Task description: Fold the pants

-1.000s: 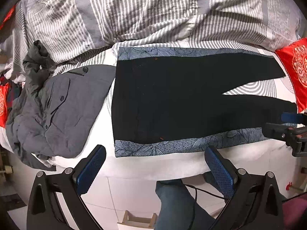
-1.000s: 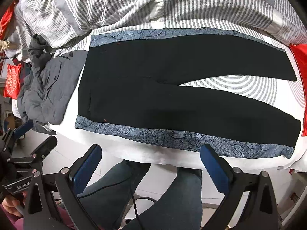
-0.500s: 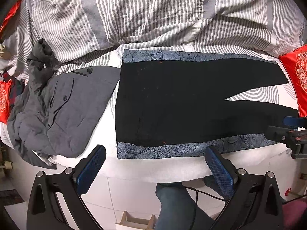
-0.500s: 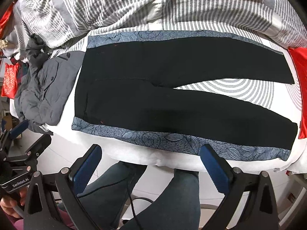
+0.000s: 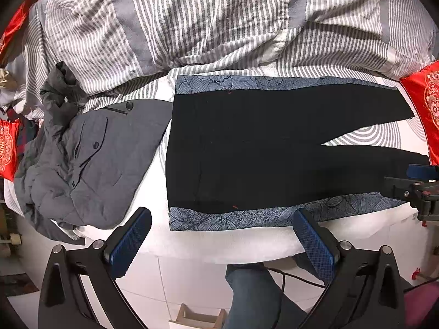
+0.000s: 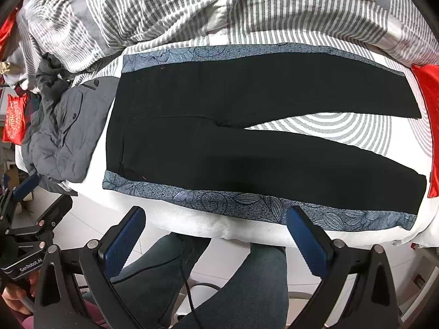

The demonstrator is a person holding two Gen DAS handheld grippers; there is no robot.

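Black pants [image 5: 260, 148] with blue floral side bands lie flat on the bed, waist to the left, legs spread to the right in a narrow V; they also show in the right wrist view [image 6: 247, 137]. My left gripper [image 5: 222, 241] is open and empty, just off the bed's near edge below the waist end. My right gripper [image 6: 216, 235] is open and empty, off the near edge below the near leg. The right gripper also shows at the left view's right edge [image 5: 417, 186]. The left gripper shows at the right view's left edge [image 6: 30, 208].
A crumpled grey garment [image 5: 82, 164] lies left of the pants. A striped grey-and-white duvet [image 5: 205, 22] is bunched behind them. Red cushions sit at the right [image 5: 428, 104] and left [image 5: 6, 148]. The person's jeans-clad legs [image 6: 247, 288] stand before the bed.
Both views have shifted slightly, so the pants sit a bit lower and further right in the left view. The pants have not moved. Both grippers stay open.
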